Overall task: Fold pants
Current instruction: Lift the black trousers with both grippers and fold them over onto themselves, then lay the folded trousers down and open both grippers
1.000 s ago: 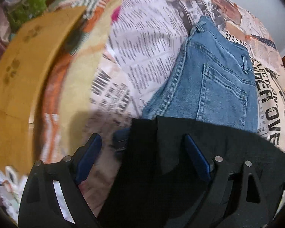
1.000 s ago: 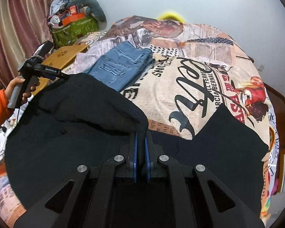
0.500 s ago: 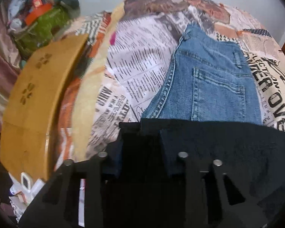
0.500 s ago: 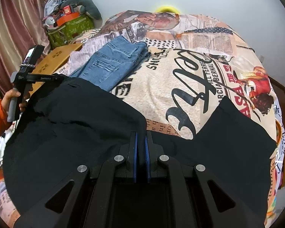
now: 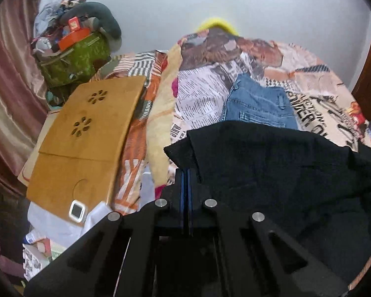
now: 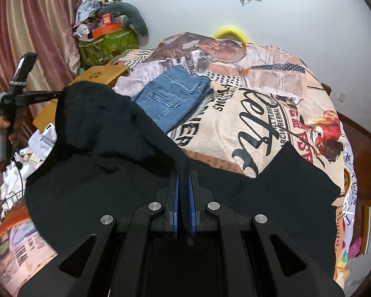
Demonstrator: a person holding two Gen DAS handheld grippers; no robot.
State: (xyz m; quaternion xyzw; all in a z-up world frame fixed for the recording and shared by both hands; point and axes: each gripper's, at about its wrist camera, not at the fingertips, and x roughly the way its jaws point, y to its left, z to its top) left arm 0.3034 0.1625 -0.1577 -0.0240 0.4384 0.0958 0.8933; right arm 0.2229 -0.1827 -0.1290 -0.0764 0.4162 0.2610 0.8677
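Observation:
Black pants (image 6: pixel 106 148) lie across the near part of the bed, one leg (image 6: pixel 301 180) spread to the right. My right gripper (image 6: pixel 183 175) is shut on a fold of the black pants and lifts it. My left gripper (image 5: pixel 186 173) is shut on the pants' edge (image 5: pixel 259 163) and holds it raised; it also shows from outside in the right wrist view (image 6: pixel 59 94) at the left, gripping the lifted corner.
Folded blue jeans (image 6: pixel 173 96) lie on the printed bedspread (image 6: pixel 259 113) behind the black pants. A wooden lap table (image 5: pixel 86 133) sits at the bed's left edge. A green bag with clutter (image 5: pixel 74 57) stands by the curtain.
My left gripper closed on the black pants' edge and lifted it, its view tilting up toward the wall. My right gripper stayed shut and the pants rose at the left.

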